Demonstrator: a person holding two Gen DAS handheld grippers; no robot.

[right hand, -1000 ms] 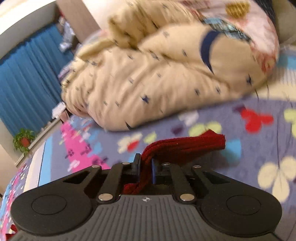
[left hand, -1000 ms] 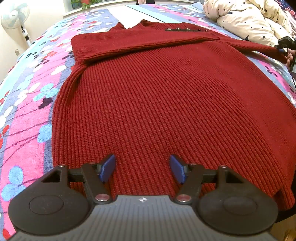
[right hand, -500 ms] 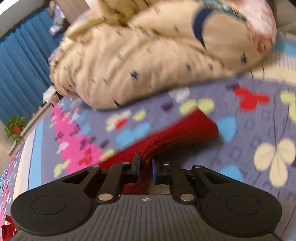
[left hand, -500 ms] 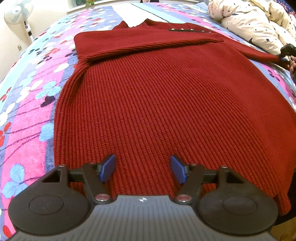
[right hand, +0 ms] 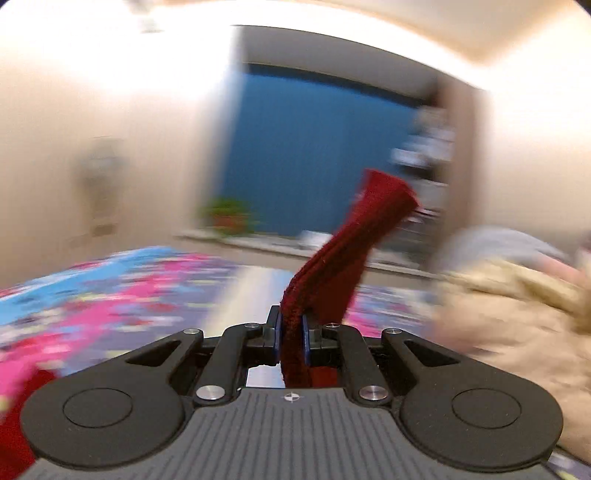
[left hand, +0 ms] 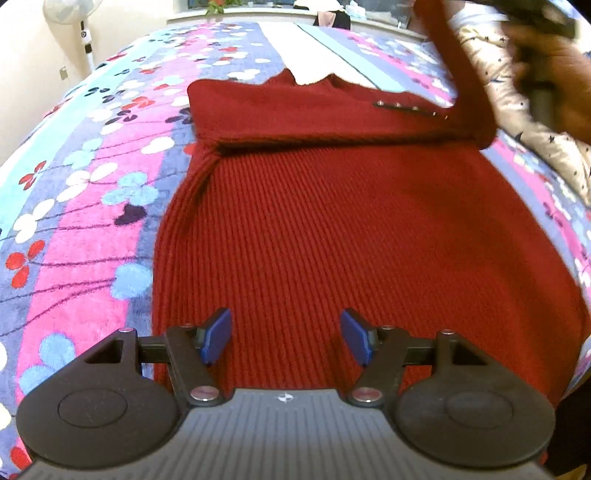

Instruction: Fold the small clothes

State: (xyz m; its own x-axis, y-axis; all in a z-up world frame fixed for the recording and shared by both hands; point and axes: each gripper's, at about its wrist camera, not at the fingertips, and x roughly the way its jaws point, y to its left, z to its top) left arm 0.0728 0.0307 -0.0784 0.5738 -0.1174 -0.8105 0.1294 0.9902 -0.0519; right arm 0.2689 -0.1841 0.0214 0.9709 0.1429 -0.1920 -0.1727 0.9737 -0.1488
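A dark red ribbed sweater (left hand: pixel 351 229) lies flat on a bed covered by a floral blanket (left hand: pixel 92 221) in pink, blue and purple. One sleeve is already folded across the sweater's chest, below the collar, which sits at the far end of the garment. A short row of small metal studs (left hand: pixel 410 109) runs along the shoulder on the far right of the sweater.

The left gripper (left hand: pixel 286 338) hovers over the sweater's near hem with its blue pads (left hand: pixel 216 334) set wide apart, holding nothing; only the knit shows between them.

The right gripper (right hand: pixel 291 338) is clamped tight on the sweater's other sleeve (right hand: pixel 332 266), the red cuff end sticking up beyond its jaws. From the left wrist view this sleeve (left hand: pixel 465 81) rises in a strip from the sweater's far right shoulder toward a blurred hand (left hand: pixel 554 74) at the upper right.

Just right of the sweater lies a cream quilt (left hand: pixel 535 140) with small dark stars. Beyond the sweater's collar, past the bed, stand a blue curtain (right hand: pixel 314 155) and a potted plant (right hand: pixel 229 216). A white fan (left hand: pixel 72 14) stands off the sweater's far left.
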